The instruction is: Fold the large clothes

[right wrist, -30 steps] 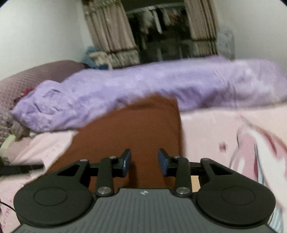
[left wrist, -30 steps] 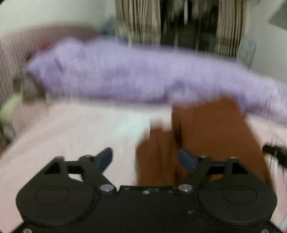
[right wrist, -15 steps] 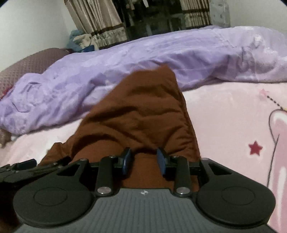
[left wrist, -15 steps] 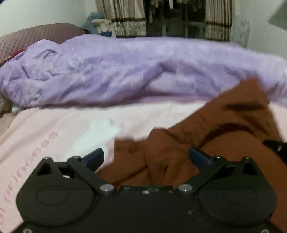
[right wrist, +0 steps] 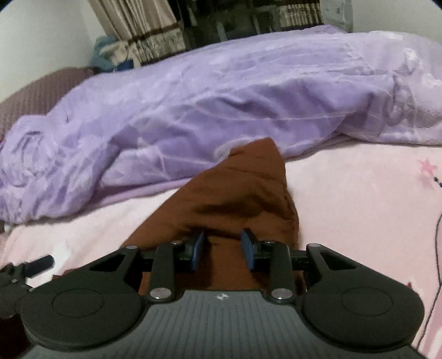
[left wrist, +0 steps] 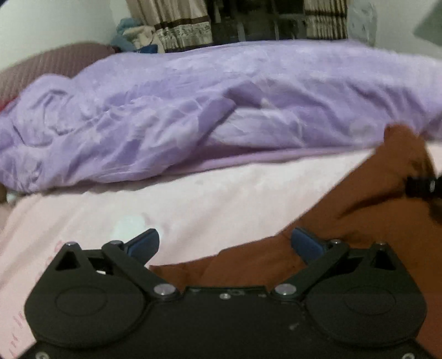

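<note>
A brown garment (left wrist: 359, 221) lies bunched on the pink bedsheet (left wrist: 193, 198). My left gripper (left wrist: 225, 239) is wide open just over the garment's near edge. Its right finger (left wrist: 306, 244) is above the cloth, its left finger over bare sheet, and nothing is pinched. In the right wrist view the brown garment (right wrist: 243, 193) rises in a peak in front of my right gripper (right wrist: 223, 237), which is shut on a thick fold of it. Each view catches the other tool: the right gripper (left wrist: 422, 186) at the right edge, the left gripper (right wrist: 27, 268) at the left edge.
A rumpled purple duvet (left wrist: 193, 110) runs across the bed behind the garment. A maroon headboard (left wrist: 55, 60) is at the far left, with curtains (left wrist: 179, 24) beyond. A thin dark cable (right wrist: 437, 248) lies on the sheet at the right.
Both grippers have come down toward the bed. The garment sank from hanging high to lying on the sheet. The left jaws spread wider and the cloth slipped out of them.
</note>
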The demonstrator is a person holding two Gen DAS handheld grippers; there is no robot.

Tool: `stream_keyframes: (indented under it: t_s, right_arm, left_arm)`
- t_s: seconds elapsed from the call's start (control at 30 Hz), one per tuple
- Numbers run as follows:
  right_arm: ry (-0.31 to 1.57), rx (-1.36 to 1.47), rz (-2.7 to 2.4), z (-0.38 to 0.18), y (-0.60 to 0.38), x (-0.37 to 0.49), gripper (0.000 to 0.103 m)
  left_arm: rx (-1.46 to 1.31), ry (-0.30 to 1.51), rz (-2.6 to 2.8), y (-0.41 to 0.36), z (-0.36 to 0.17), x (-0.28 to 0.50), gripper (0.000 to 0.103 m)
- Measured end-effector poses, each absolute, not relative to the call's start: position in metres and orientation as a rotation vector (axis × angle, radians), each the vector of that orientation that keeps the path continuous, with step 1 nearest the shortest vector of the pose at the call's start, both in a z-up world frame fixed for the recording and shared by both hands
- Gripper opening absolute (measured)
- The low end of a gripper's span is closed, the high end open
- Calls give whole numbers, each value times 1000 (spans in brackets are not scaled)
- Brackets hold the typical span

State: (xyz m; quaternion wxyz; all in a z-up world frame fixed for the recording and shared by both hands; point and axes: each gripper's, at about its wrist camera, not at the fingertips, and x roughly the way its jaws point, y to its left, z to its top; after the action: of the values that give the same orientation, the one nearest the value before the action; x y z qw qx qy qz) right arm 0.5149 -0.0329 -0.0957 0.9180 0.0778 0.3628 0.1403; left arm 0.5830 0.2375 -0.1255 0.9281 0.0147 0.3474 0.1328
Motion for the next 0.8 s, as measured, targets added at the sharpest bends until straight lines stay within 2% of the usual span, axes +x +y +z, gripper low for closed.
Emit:
stream_keyframes:
  t_s: [0.13,0.17,0.2,0.23,0.37,0.4,0.47,0.53,0.6,0.8]
  right_arm:
    - [720,135,287,-80,-36,505,41]
    - [709,114,288,-74,-37,500,49]
    - [691,84,286,-68,-34,493,62]
    - [671,50,283,-62,-33,484,67]
    - [617,-48,307,-39,-35,450,78]
    - [621,-42,336,-35,-40,442,84]
    - [644,13,442,-30,-58,424,90]
    - [647,59,518,-30,-75,406,91]
    - [646,49,521,-31,-86,392,99]
    - [725,-64,447,-52,-92,384,99]
  left_arm:
    - [-10,725,261,256,-104,578,103]
    - [-15,710,255,259,-97,569,103]
    - [-15,696,247,259,-88,557,103]
    - [-6,691,243,259,-79,547,103]
    - [77,681,263,261,-57,510,103]
    - [89,698,260,264,-56,499,103]
    - [101,788,241,265,-58,477,103]
    - [96,791,207,266,-61,450,103]
    - [60,807,166,269,-64,433,103]
    - [-204,907,84,298,-96,442,103]
